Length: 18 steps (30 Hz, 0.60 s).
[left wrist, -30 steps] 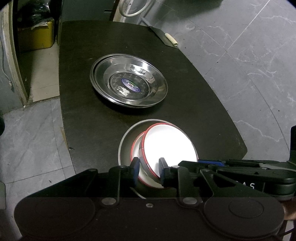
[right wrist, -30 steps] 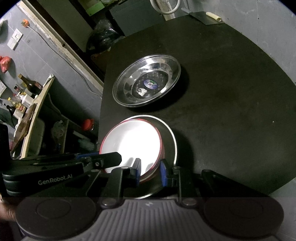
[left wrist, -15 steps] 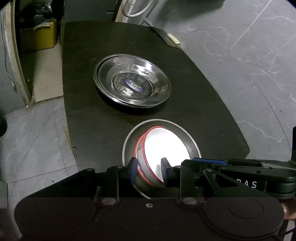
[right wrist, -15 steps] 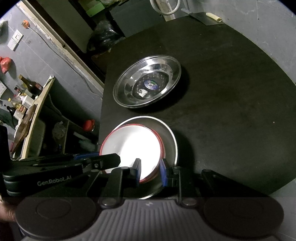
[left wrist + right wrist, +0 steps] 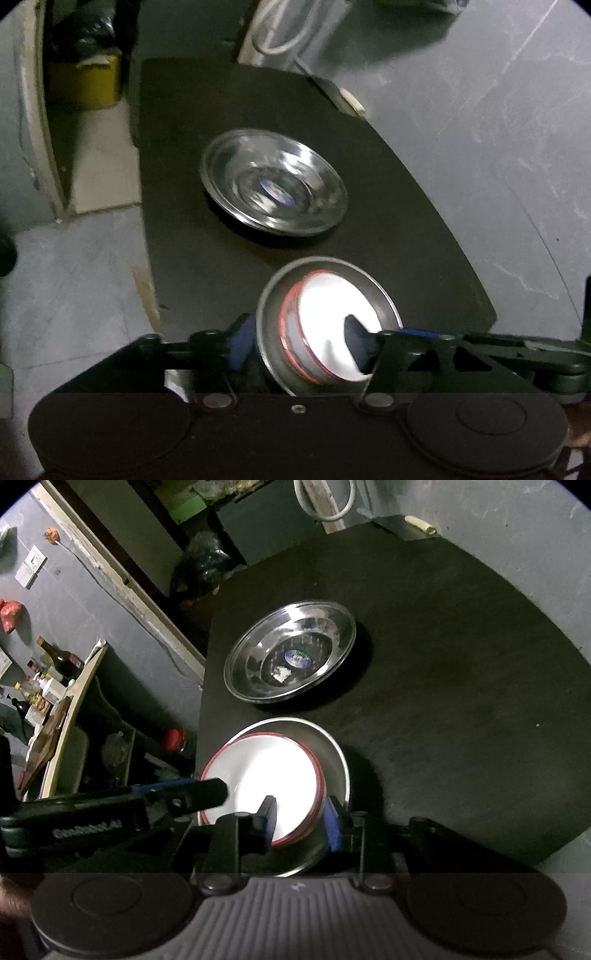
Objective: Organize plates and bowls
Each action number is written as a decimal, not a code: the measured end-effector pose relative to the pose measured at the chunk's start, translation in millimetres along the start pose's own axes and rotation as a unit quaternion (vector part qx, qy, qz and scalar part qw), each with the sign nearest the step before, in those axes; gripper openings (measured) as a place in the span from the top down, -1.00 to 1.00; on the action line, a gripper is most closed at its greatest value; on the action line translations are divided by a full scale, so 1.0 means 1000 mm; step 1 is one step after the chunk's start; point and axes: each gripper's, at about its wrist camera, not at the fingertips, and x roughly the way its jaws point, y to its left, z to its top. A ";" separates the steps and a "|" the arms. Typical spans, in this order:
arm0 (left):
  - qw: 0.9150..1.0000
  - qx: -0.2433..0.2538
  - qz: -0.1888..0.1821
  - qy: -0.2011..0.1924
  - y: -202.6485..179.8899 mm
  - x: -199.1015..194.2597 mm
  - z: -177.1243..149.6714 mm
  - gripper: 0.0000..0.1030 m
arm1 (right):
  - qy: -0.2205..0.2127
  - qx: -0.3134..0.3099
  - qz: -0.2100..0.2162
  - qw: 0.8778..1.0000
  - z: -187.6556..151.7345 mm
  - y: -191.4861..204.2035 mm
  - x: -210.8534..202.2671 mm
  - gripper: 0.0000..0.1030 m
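Note:
Two nested white bowls with red rims (image 5: 332,306) (image 5: 266,771) sit inside a shallow steel plate (image 5: 267,299) (image 5: 334,746) near the front edge of the table. My left gripper (image 5: 299,343) has its jaws opening. One pad stands outside the plate's rim and the other inside the top bowl, neither pressing. My right gripper (image 5: 300,823) straddles the opposite bowl rim. Its jaws are also opening, and a gap shows beside the inner pad. A larger steel plate (image 5: 273,184) (image 5: 291,653) with a sticker lies farther back.
The black table (image 5: 443,701) ends close behind the near plate. A cleaver with a pale handle (image 5: 347,101) (image 5: 417,524) lies at its far edge. A shelf with bottles (image 5: 48,664) and a red-lidded jar (image 5: 175,738) stand left of the table, above grey tile floor (image 5: 498,129).
The white bowls came down from a tilted, lifted pose into the near steel plate. Both grippers, earlier shut on the bowl rim, have spread their jaws, the left one much wider.

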 end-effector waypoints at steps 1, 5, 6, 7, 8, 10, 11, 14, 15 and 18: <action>1.000 -0.003 0.001 -0.006 0.001 -0.003 0.000 -0.18 | -0.004 0.000 -0.001 1.000 -0.001 0.000 -0.002 0.36; 1.000 -0.018 0.008 -0.024 0.008 -0.012 0.000 -0.40 | -0.026 -0.004 -0.003 1.000 -0.002 0.000 -0.011 0.27; 0.999 -0.021 0.013 -0.026 0.009 -0.014 0.000 -0.47 | -0.032 -0.005 -0.004 0.999 -0.003 0.000 -0.013 0.21; 0.999 -0.025 0.019 -0.027 0.011 -0.015 -0.001 -0.56 | -0.037 -0.008 -0.006 0.999 -0.003 0.001 -0.015 0.17; 0.999 -0.029 0.024 -0.027 0.013 -0.015 -0.001 -0.61 | -0.041 -0.010 -0.008 0.999 -0.003 0.001 -0.017 0.07; 0.998 -0.037 0.036 -0.025 0.018 -0.015 -0.002 -0.79 | -0.047 -0.010 -0.010 0.999 -0.003 0.000 -0.019 -0.14; 0.998 -0.042 0.039 -0.023 0.020 -0.015 -0.002 -0.85 | -0.050 -0.009 -0.012 0.999 -0.003 -0.001 -0.020 -0.21; 0.997 -0.060 0.043 -0.023 0.028 -0.016 -0.004 -0.98 | -0.057 -0.004 -0.018 0.998 -0.002 -0.005 -0.022 -0.51; 0.997 -0.062 0.045 -0.024 0.030 -0.017 -0.004 -0.98 | -0.061 -0.002 -0.018 0.998 -0.002 -0.007 -0.022 -0.59; 0.996 -0.065 0.058 -0.031 0.035 -0.020 -0.007 -0.99 | -0.067 0.004 -0.020 0.998 -0.002 -0.012 -0.022 -0.87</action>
